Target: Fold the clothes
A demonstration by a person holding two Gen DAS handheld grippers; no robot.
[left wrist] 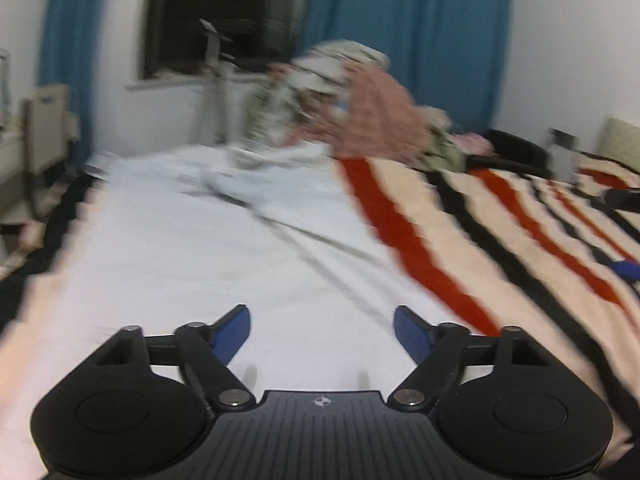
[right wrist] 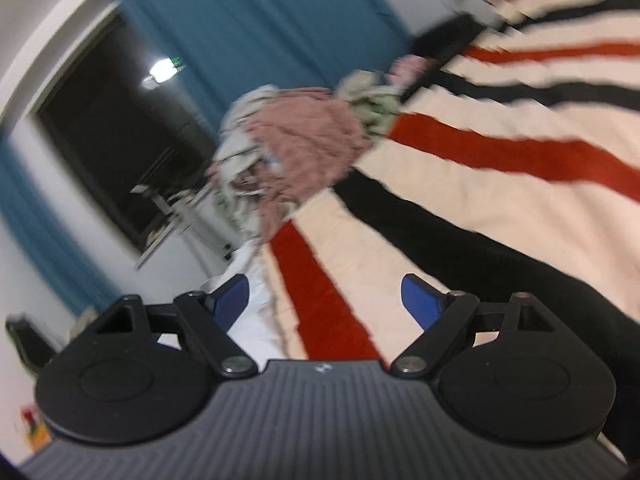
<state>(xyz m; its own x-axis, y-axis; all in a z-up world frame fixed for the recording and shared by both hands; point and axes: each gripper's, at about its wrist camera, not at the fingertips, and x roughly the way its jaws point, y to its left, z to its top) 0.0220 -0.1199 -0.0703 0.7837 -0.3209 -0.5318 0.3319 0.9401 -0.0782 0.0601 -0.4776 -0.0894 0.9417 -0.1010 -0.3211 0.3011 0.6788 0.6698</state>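
A white garment (left wrist: 208, 240) lies spread flat on the striped blanket (left wrist: 500, 240), creased toward its far end. My left gripper (left wrist: 322, 332) hovers over its near part, open, with nothing between the blue pads. Beyond it sits a heap of clothes (left wrist: 360, 112), pink and patterned pieces mixed. In the tilted, blurred right wrist view my right gripper (right wrist: 324, 302) is open and empty above the blanket (right wrist: 500, 208); an edge of the white garment (right wrist: 256, 320) shows by its left finger, and the clothes heap (right wrist: 304, 148) lies further ahead.
Blue curtains (left wrist: 408, 40) and a dark window (left wrist: 224, 12) back the bed. A white stand (left wrist: 216, 80) rises by the windowsill. Furniture (left wrist: 44, 128) stands at the left. A dark object (left wrist: 516, 148) rests on the blanket's far right.
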